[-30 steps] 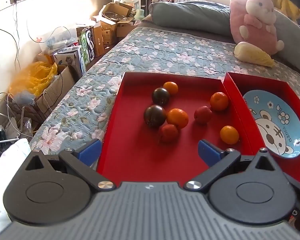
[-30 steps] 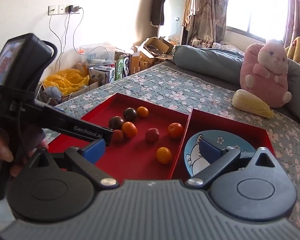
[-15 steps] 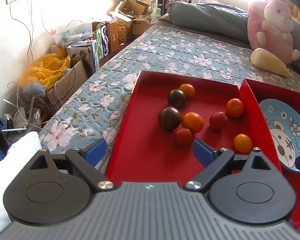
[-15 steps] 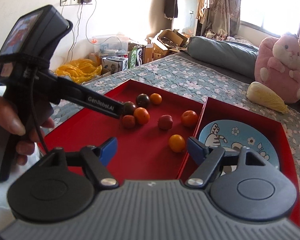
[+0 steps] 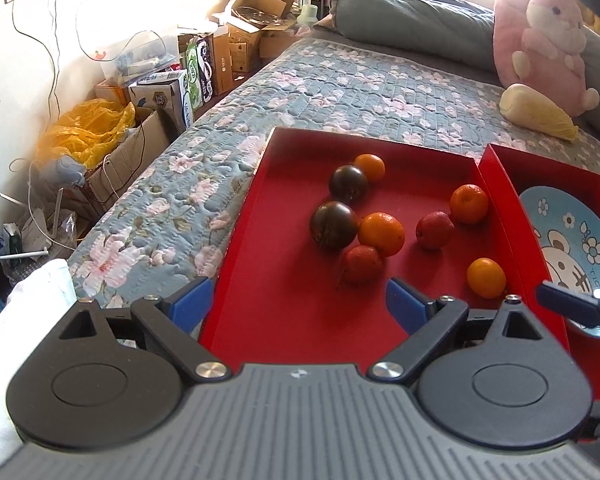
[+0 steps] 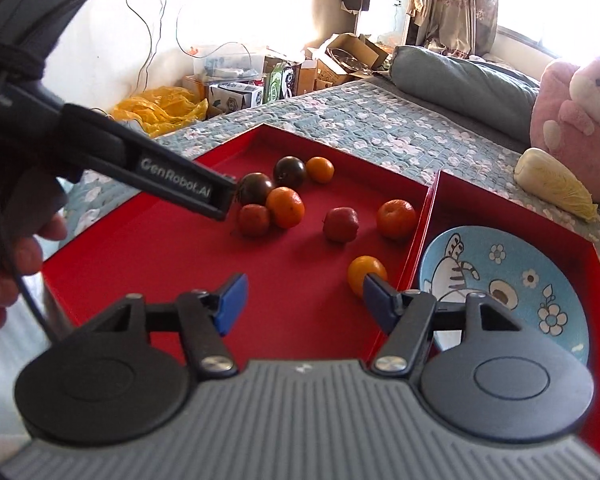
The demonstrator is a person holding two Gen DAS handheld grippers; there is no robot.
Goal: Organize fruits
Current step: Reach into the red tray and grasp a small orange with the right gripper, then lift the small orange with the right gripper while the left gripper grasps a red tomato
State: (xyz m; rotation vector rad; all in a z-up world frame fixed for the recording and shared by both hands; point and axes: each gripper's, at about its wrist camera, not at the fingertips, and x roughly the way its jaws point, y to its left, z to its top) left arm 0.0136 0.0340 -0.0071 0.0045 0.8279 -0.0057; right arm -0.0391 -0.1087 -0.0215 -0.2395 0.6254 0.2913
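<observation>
A: Claws?
B: Left claw (image 5: pixel 296 304) wide open, empty, over near end of shallow red cardboard tray (image 5: pixel 284 312). Right claw (image 6: pixel 300 300) likewise open, holding nothing.
A: Fruit?
B: Eight small round fruits, all loose in that tray; nearest small orange mandarin (image 6: pixel 366 275) beside round blue cartoon plate (image 6: pixel 540 300).

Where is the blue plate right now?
The blue plate lies in the right-hand red tray, just past the right gripper, beside the fruit tray.

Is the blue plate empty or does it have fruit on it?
Empty. The plate shows only its painted cartoon; all the fruit lies in the left red tray.
</observation>
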